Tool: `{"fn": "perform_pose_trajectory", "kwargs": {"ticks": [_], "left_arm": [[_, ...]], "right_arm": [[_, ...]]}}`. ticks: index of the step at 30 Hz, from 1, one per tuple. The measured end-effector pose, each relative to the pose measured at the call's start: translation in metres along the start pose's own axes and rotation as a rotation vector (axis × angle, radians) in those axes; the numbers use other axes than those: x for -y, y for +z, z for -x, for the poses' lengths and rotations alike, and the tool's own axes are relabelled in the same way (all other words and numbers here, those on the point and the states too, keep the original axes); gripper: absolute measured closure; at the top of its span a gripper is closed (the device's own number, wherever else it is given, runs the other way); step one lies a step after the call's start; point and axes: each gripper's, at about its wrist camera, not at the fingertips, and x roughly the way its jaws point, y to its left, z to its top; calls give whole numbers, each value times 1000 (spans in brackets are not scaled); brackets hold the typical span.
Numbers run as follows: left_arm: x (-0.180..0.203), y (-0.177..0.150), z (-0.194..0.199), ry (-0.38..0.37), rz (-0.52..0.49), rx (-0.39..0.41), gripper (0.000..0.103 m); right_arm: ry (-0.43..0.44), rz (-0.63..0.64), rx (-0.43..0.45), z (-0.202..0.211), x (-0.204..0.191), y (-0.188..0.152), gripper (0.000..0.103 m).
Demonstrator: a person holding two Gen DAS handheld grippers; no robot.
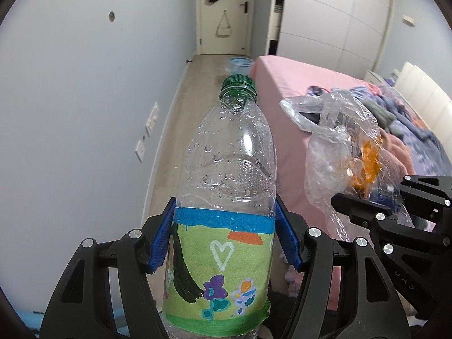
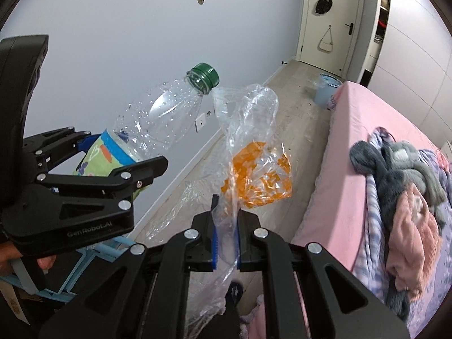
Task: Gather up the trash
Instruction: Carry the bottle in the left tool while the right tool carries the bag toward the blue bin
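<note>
Trash is gripped: left hand-held gripper [image 1: 226, 243] clamps the bottle [image 1: 228, 197], right hand-held gripper [image 2: 226, 231] pinches the plastic bag [image 2: 254, 152].

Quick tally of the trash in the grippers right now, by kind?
Plastic bottle, green cap, in left gripper: 1
Clear plastic bag with orange print, in right gripper: 1
Total: 2

- I am looking into a home bedroom: a bed [image 2: 353, 152] with a pink sheet is filling the right of the frame.
- Rumpled clothes [image 2: 401, 186] are lying on it at right.
- Handbags [image 2: 325, 22] are hanging on the door [image 2: 327, 56], upper right.
- A blue bin [image 2: 325, 90] is standing on the floor near the door.
</note>
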Motion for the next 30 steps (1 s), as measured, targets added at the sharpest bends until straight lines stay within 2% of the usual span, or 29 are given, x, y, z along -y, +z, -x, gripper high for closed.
{"fn": "perform_pose_trajectory", "kwargs": {"ticks": [3, 9, 13, 21, 30], "left_arm": [[-2, 24, -19, 23, -4, 4, 40], [-4, 97, -65, 61, 7, -9, 40], [4, 143, -87, 82, 14, 21, 40], [12, 224, -132, 58, -11, 46, 40], [-3, 301, -205, 15, -44, 49, 40]], "right_arm": [[15, 0, 8, -19, 18, 21, 93], [42, -5, 22, -53, 71, 81, 93], [34, 23, 57, -65, 109, 119, 93], [5, -26, 86, -91, 165, 174, 93], [-20, -43, 79, -142, 195, 239, 93]]}}
